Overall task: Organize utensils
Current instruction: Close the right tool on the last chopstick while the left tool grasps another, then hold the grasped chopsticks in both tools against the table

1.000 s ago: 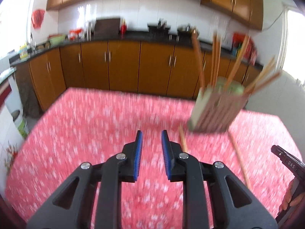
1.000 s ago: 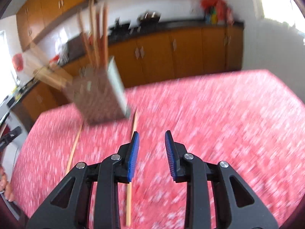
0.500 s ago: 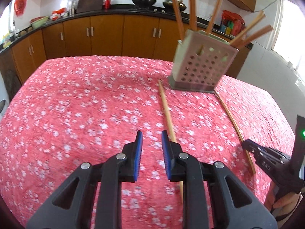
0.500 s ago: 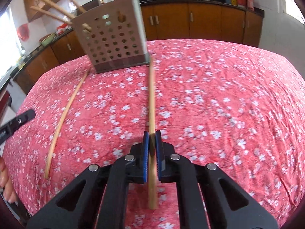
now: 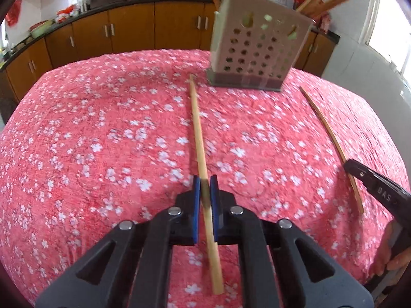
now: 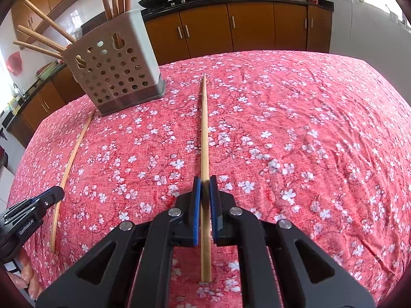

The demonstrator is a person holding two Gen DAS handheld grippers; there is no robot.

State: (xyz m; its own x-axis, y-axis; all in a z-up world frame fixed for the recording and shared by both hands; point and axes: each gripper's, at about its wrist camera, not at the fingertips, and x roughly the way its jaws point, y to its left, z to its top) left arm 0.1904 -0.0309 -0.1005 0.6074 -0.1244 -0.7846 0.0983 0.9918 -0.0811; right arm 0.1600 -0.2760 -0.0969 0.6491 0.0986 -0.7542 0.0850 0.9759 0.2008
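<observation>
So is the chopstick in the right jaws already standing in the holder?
No, the chopstick lies flat on the red tablecloth, beside the perforated holder, not in it.

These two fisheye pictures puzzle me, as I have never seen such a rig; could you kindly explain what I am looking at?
No robot here: a person holds a black two-finger gripper in each hand, each with a camera looking along its fingers. One picture comes from the left gripper, the other from the right gripper. A red floral tablecloth carries a perforated utensil holder with chopsticks standing in it. Each gripper is shut on one loose chopstick lying on the cloth: the left chopstick and the right chopstick.
</observation>
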